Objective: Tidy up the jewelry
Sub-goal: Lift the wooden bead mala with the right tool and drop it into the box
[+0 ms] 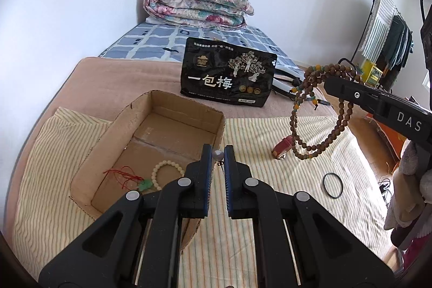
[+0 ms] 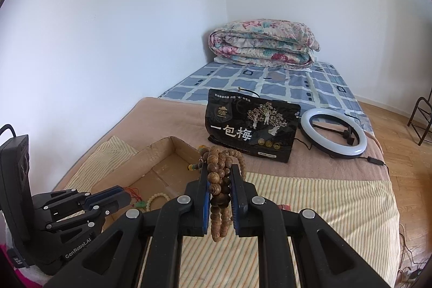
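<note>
An open cardboard box (image 1: pixel 162 123) lies on a striped cloth on the bed; it also shows in the right wrist view (image 2: pixel 162 153). Inside lie a cream bead bracelet (image 1: pixel 159 172) and a green pendant on red cord (image 1: pixel 145 183). My left gripper (image 1: pixel 218 153) is shut on a small grey bead (image 1: pixel 218 154) with a dark cord, at the box's right wall. My right gripper (image 2: pixel 219 172) is shut on a long brown wooden bead necklace (image 2: pixel 219 180), which hangs above the cloth (image 1: pixel 318 126).
A black hair tie (image 1: pixel 333 185) and a small red object (image 1: pixel 282 149) lie on the striped cloth (image 1: pixel 270 207). A black snack bag (image 1: pixel 229 72) stands behind the box. A ring light (image 2: pixel 333 134) lies at its right. A folded quilt (image 1: pixel 197 4) is far back.
</note>
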